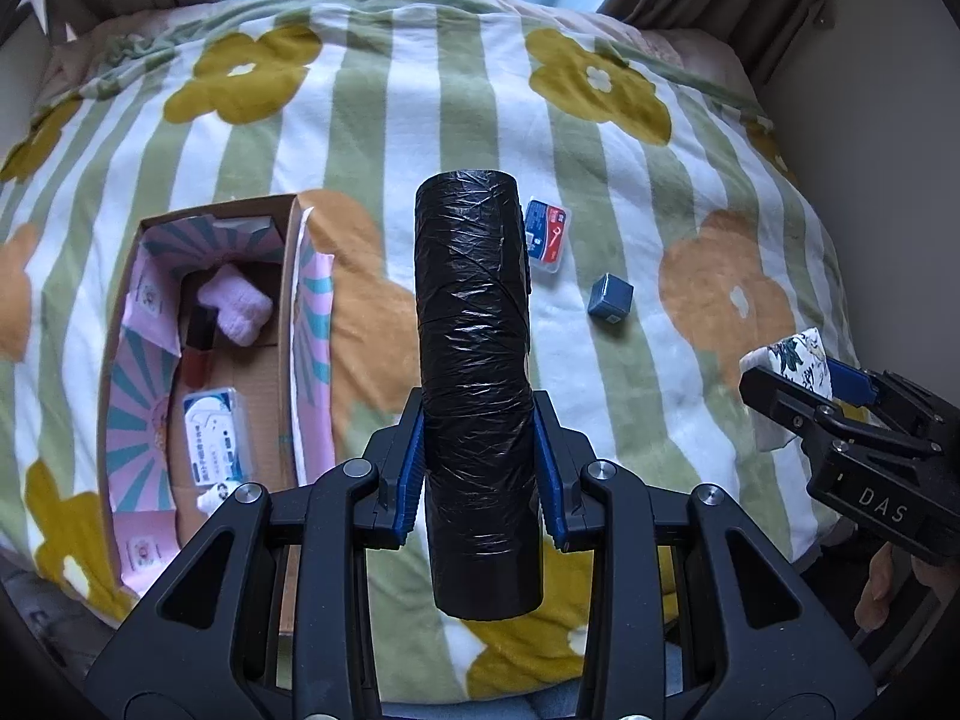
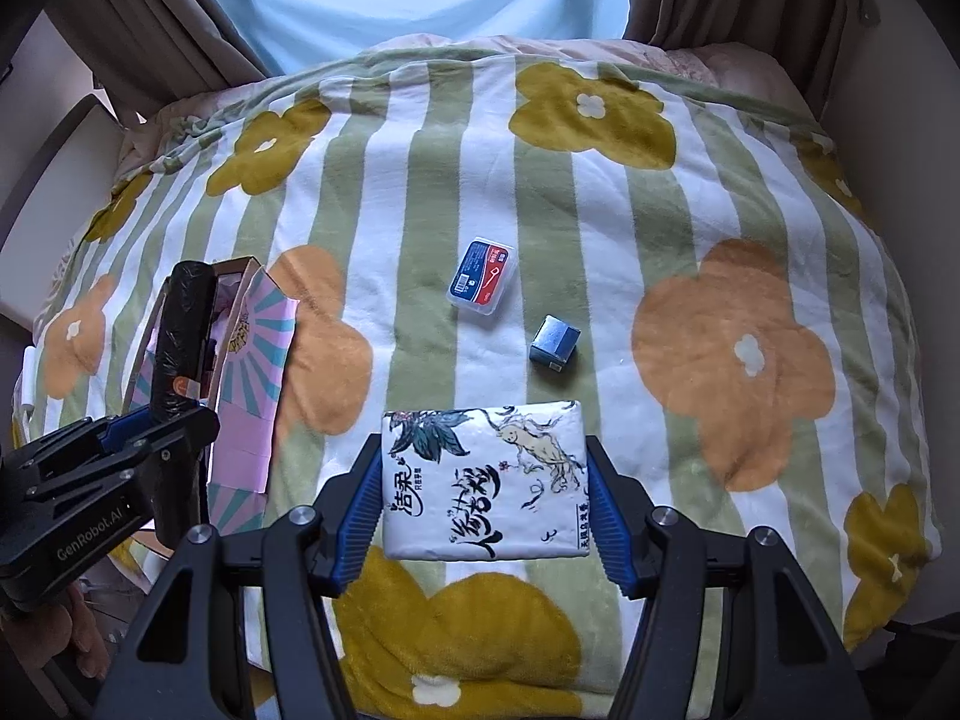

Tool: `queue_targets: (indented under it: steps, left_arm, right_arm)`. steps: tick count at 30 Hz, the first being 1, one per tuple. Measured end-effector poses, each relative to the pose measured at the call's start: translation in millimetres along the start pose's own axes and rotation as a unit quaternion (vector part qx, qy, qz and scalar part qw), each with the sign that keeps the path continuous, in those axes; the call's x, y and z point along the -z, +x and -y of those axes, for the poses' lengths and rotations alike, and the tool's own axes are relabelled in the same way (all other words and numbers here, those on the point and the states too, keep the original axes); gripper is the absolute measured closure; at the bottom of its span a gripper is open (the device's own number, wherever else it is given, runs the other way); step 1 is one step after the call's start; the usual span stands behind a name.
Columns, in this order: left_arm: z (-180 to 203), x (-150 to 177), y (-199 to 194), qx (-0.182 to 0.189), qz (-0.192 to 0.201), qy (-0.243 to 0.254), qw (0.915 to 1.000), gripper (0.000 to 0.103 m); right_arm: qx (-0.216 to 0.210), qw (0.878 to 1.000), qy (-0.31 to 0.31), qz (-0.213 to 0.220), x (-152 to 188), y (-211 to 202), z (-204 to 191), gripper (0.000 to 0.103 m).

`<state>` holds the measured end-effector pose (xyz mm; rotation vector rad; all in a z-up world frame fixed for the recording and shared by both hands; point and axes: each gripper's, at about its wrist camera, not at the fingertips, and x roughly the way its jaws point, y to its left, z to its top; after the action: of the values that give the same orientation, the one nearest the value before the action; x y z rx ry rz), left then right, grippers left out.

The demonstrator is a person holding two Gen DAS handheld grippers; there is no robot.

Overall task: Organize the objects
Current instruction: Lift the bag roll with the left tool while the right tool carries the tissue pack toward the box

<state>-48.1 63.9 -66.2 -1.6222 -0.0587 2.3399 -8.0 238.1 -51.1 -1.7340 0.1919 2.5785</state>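
Observation:
My left gripper [image 1: 479, 468] is shut on a black roll of bin bags [image 1: 474, 360] and holds it above the blanket, just right of the open cardboard box [image 1: 288, 324]. The box holds a pink plush piece [image 1: 234, 303], a dark bottle [image 1: 198, 348] and a white-blue packet [image 1: 210, 438]. My right gripper [image 2: 483, 516] is shut on a white tissue pack [image 2: 483, 480] with ink drawings, held above the near part of the bed. A clear floss-pick case [image 2: 482, 280] and a small blue cube box [image 2: 555, 343] lie on the blanket beyond it.
The flowered, green-striped blanket [image 2: 660, 192] covers the bed. Curtains [image 2: 150, 18] and a bright window stand behind it. The left gripper and roll show at the left of the right wrist view [image 2: 156, 420]. The right gripper shows at the right of the left wrist view [image 1: 804, 384].

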Motion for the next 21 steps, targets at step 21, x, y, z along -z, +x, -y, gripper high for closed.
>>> queue_targets:
  steps: [21]
  left_arm:
    - [-83,40,-52,-0.041,0.044,-0.121,0.9908,0.074]
  right_arm:
    - [-0.059,0.990,-0.126,0.021,-31,-5,-104,0.045]
